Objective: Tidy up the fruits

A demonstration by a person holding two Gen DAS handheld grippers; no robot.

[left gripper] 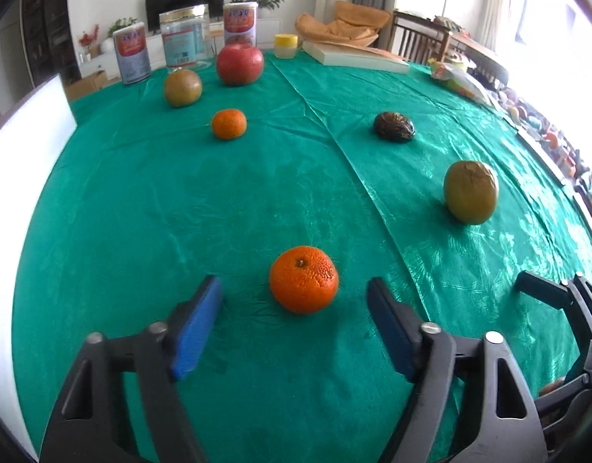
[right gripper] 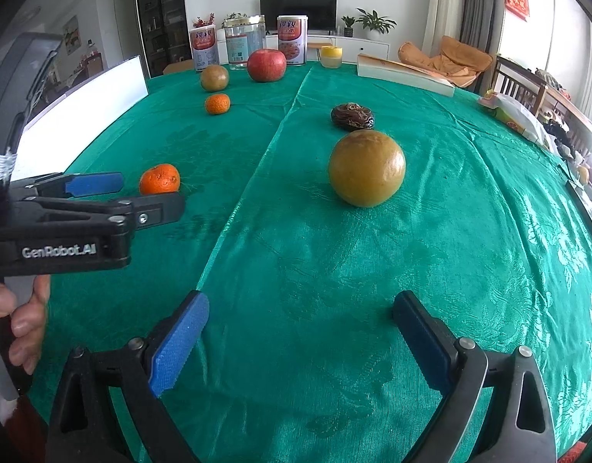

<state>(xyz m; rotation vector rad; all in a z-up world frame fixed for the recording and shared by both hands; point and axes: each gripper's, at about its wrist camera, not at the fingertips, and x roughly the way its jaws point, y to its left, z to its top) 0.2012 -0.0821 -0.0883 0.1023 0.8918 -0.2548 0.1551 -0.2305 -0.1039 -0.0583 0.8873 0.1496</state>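
Six fruits lie on the green tablecloth (left gripper: 141, 208). A near orange (left gripper: 303, 279) sits just ahead of my open left gripper (left gripper: 296, 308), between its blue pads; it also shows in the right wrist view (right gripper: 159, 179). A yellow-green fruit (right gripper: 366, 168) lies ahead of my open, empty right gripper (right gripper: 300, 316); it also shows in the left wrist view (left gripper: 471, 191). Further back are a dark wrinkled fruit (left gripper: 394, 126), a small orange (left gripper: 229, 124), a second greenish fruit (left gripper: 182, 87) and a red apple (left gripper: 240, 64).
At the table's far edge stand two cans (left gripper: 132, 54), a clear jar (left gripper: 183, 40), a small yellow-lidded jar (left gripper: 285, 45) and a flat box (left gripper: 354, 58). A white board (left gripper: 22, 146) stands at the left. Packages (left gripper: 462, 81) crowd the right edge.
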